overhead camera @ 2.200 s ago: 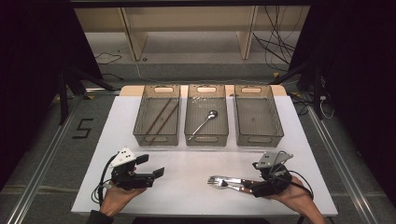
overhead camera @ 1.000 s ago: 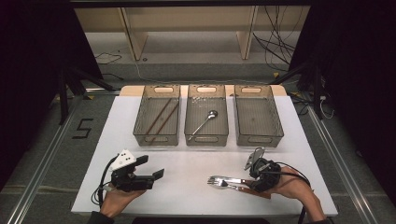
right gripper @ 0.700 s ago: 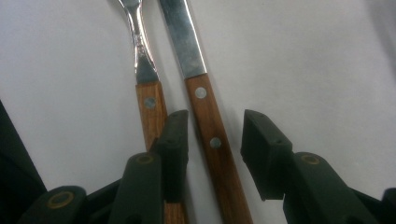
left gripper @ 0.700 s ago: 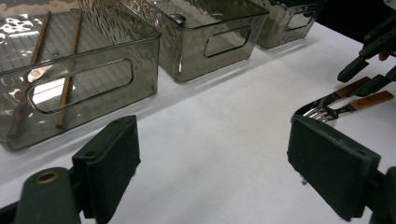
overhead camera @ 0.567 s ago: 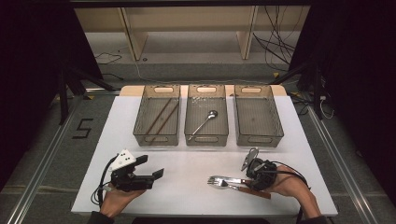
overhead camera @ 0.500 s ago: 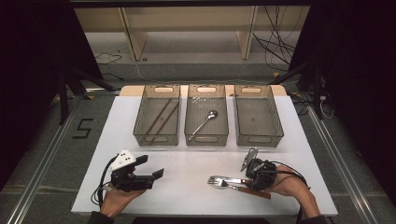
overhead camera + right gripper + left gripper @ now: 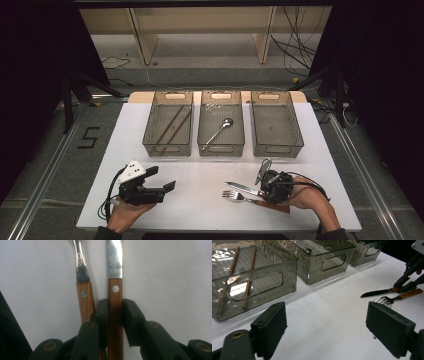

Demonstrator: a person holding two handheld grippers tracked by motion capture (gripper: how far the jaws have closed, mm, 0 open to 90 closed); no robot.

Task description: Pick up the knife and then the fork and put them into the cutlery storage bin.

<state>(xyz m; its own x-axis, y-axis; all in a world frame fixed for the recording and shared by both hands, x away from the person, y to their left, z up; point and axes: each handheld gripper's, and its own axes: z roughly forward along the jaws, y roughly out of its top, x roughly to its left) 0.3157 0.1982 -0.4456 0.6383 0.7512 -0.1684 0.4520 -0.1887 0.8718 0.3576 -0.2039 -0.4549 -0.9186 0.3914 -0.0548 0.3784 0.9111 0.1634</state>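
Observation:
A knife (image 7: 240, 188) and a fork (image 7: 236, 196), both with wooden handles, lie side by side on the white table (image 7: 200, 170) at the front right. My right gripper (image 7: 261, 190), turned on its side, is shut on the knife's handle (image 7: 115, 302); the fork's handle (image 7: 84, 300) lies just left of the jaws, outside them. My left gripper (image 7: 161, 179) rests at the front left, open and holding nothing. Its jaws stand wide apart in the left gripper view (image 7: 329, 327), which shows the knife (image 7: 377, 292) and the fork (image 7: 387, 299) farther off.
Three clear bins stand in a row at the back. The left bin (image 7: 150, 142) holds two brown chopsticks (image 7: 172, 125), the middle bin (image 7: 221, 145) a spoon (image 7: 220, 129), and the right bin (image 7: 276, 142) holds nothing.
My right gripper has rolled onto its side, shifted left to the cutlery and shut on the knife's handle. The left gripper has stayed where it was.

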